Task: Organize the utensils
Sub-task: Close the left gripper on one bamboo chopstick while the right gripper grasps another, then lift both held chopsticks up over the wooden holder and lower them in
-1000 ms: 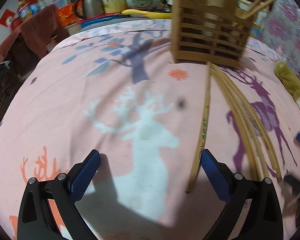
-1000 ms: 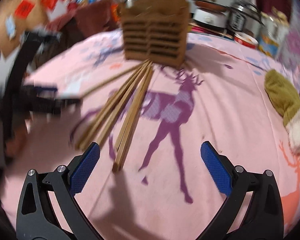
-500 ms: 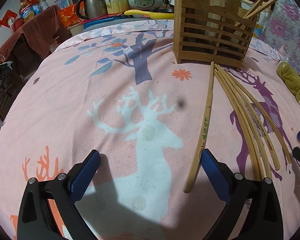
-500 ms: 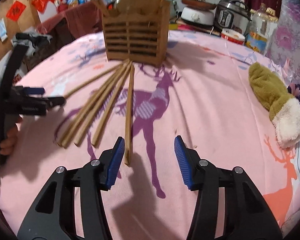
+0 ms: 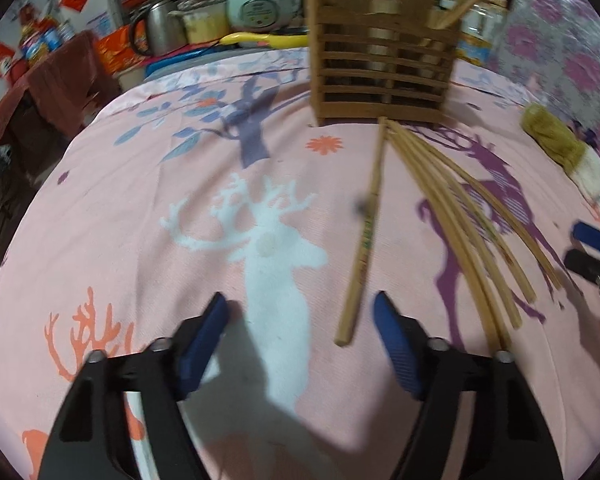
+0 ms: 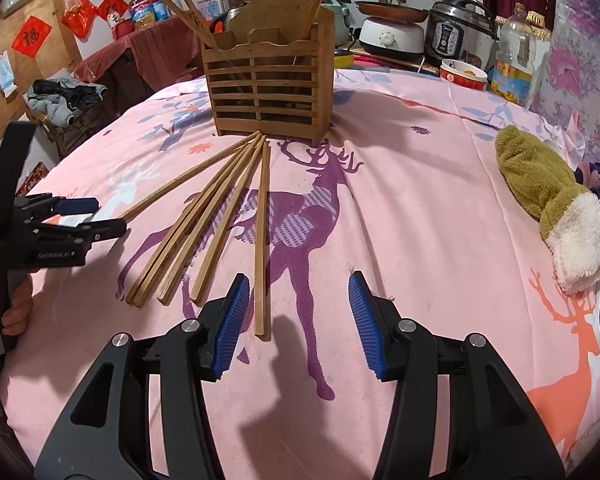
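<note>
Near the middle of the table [image 6: 420,184], just in front of the wooden holder [image 6: 268,88], the chopsticks [image 6: 204,220] are fanned out. They look light, stiff and thin (best pinched near the close ends). The left gripper [image 5: 300,332] is closing on nothing. The right gripper [image 6: 296,320], narrowed from wide, stands apart beside one stick.

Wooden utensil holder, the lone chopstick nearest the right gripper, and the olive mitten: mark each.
Wooden utensil holder [image 6: 266,92]: right wrist view, slatted front.
Lone chopstick [image 6: 261,240]: right wrist view, mid-shaft.
Olive mitten [image 6: 534,176]: right wrist view, green body.
</note>
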`<state>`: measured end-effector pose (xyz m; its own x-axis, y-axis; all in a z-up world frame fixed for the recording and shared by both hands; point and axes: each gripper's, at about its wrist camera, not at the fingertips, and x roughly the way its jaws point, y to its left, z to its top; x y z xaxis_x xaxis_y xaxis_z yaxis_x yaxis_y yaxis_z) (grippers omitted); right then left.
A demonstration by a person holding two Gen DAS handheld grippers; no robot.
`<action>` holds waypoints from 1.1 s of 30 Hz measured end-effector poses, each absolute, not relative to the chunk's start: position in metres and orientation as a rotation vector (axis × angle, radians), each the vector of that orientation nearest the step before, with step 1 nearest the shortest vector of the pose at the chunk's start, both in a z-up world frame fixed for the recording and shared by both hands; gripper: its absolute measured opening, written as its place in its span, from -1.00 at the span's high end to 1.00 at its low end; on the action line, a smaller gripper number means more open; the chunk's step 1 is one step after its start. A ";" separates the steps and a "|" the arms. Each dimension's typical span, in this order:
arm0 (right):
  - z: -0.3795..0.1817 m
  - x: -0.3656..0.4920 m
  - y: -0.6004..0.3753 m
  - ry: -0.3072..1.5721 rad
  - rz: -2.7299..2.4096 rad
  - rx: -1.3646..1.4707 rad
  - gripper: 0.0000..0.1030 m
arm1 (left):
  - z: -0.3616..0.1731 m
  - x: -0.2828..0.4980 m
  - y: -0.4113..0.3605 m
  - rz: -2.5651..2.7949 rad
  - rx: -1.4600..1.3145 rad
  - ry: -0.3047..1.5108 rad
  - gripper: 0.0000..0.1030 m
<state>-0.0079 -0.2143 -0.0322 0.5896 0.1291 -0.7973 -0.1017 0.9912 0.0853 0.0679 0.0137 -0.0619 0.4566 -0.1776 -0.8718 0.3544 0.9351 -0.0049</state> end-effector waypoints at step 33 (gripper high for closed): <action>-0.048 -0.020 -0.191 0.991 0.194 -0.032 0.88 | -0.058 0.048 -0.005 -0.408 0.274 0.984 0.85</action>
<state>-0.0196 -0.1910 -0.0478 0.5319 0.1483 -0.8337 -0.1777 0.9822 0.0613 0.0485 -0.0053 -0.0580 0.4875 -0.2082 -0.8479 0.4521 0.8910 0.0411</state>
